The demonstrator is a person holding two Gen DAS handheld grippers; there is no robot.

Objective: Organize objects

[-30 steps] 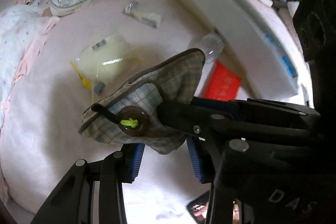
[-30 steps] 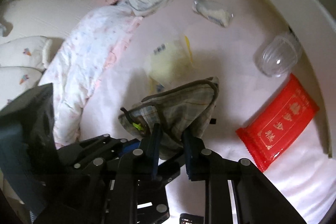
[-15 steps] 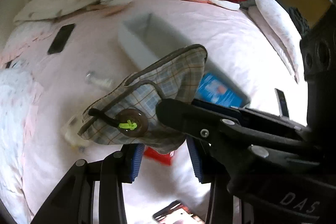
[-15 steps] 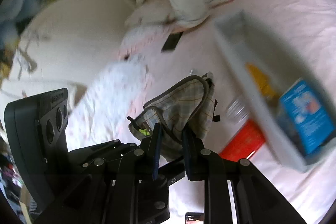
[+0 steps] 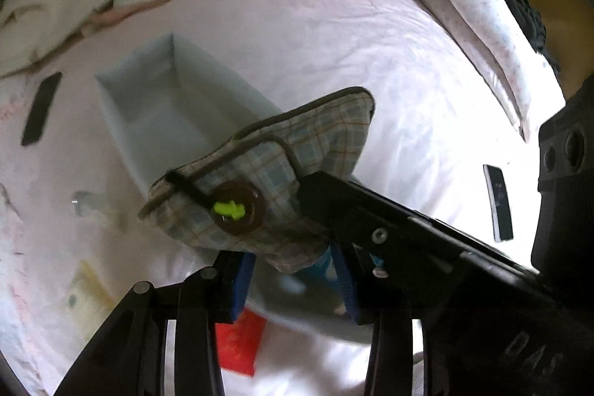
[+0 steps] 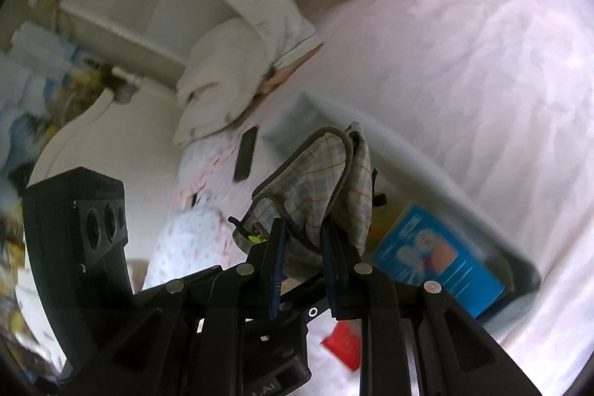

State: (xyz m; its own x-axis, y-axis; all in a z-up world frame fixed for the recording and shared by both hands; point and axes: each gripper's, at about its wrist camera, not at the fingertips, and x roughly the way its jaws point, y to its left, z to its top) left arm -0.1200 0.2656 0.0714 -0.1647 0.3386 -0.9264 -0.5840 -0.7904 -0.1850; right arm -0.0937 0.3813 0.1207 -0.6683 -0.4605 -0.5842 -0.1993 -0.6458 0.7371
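Note:
A plaid fabric pouch (image 5: 260,180) with a brown button and a green knot hangs in the air above a long white tray (image 5: 156,121) on the pink bed. My right gripper (image 6: 302,258) is shut on the pouch (image 6: 326,173) and crosses the left wrist view from the right. My left gripper (image 5: 293,281) sits just below the pouch with its blue pads apart, not clamping it. The tray (image 6: 427,173) holds a blue packet (image 6: 438,255) and something yellow.
A red packet (image 5: 237,344), a yellowish bag (image 5: 87,299) and a clear cup (image 5: 83,205) lie on the bed left of the tray. A black phone (image 5: 41,108) lies at the far left, another phone (image 5: 499,203) at the right. Pillows and clothes ring the bed's far edge.
Both grippers have risen and swung with the pouch from low over the loose items to above the tray. The tray's inside and the blue packet have come into view.

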